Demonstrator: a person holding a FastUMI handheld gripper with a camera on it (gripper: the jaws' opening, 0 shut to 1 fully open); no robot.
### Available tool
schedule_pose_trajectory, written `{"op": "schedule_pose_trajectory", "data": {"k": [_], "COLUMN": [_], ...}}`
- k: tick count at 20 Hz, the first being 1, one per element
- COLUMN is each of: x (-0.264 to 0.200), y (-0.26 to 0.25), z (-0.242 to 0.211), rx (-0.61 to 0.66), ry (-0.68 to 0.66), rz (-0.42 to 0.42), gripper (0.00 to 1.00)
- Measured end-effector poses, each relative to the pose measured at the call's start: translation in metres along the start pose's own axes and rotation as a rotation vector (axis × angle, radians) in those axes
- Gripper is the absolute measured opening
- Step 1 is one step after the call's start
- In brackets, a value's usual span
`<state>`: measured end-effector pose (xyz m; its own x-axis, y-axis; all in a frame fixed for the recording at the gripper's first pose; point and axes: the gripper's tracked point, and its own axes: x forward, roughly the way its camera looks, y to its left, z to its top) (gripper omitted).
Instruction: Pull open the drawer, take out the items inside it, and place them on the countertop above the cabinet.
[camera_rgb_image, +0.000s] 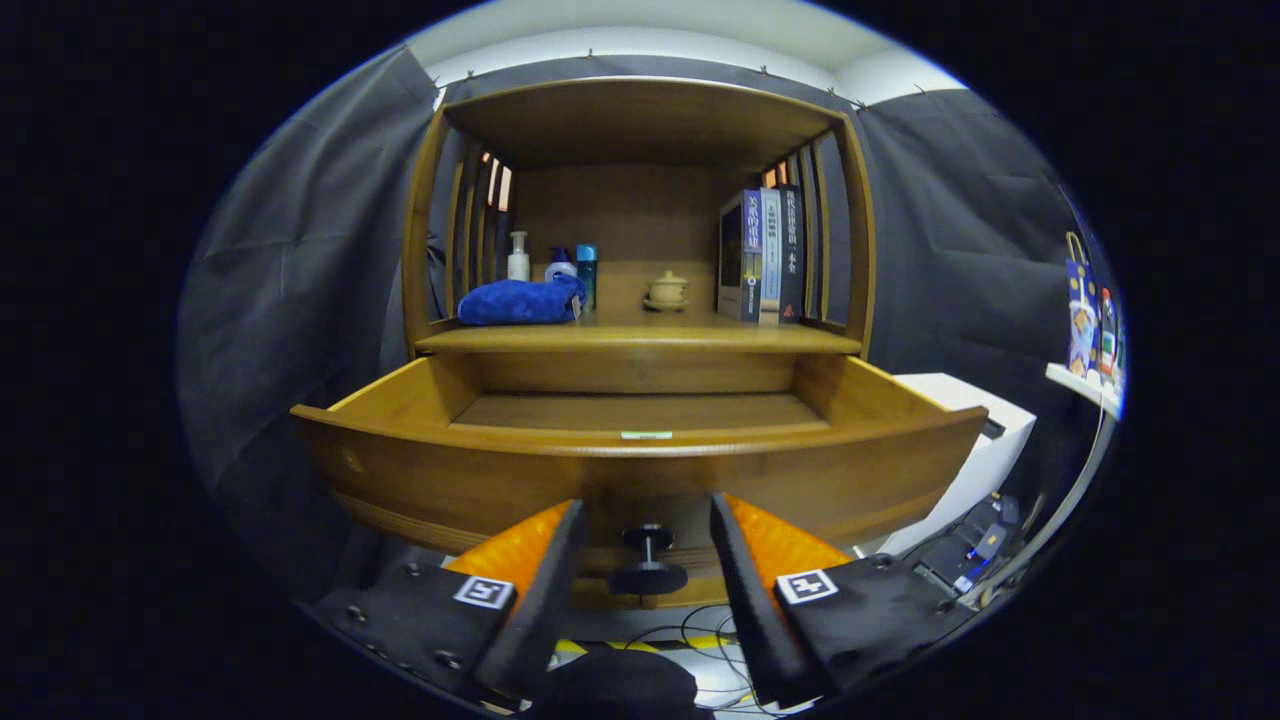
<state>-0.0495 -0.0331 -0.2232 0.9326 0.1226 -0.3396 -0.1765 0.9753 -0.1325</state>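
The drawer (640, 470) is being held pulled out below the countertop (640, 338), its knob (648, 560) sitting between the spread fingers of the gripper (645, 535). On the countertop, a cloth (520, 302) is lying left before three bottles (555, 262), a small pot (666, 291) centre, books (765, 255) right.

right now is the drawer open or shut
Open: the drawer is pulled well out from under the countertop, its bare floor showing. The gripper has its jaws spread either side of the knob, not pressing it.

Countertop (700, 338) carries blue cloth (520, 301), 3 bottles (518, 257), teapot (666, 291), books (765, 255).
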Motion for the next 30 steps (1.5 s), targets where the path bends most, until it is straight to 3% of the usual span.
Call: {"op": "schedule_pose_trajectory", "data": {"k": [6, 14, 16, 21, 30], "x": [-0.003, 0.04, 0.059, 0.106, 0.163], "y": [0.01, 0.005, 0.0, 0.007, 0.014], "z": [0.049, 0.105, 0.102, 0.114, 0.053], "rx": [0.076, 0.133, 0.146, 0.146, 0.106], "ry": [-0.051, -0.035, 0.055, 0.158, 0.578], "rz": [0.04, 0.026, 0.002, 0.045, 0.06], "gripper": [0.99, 0.98, 0.98, 0.97, 0.98]}}
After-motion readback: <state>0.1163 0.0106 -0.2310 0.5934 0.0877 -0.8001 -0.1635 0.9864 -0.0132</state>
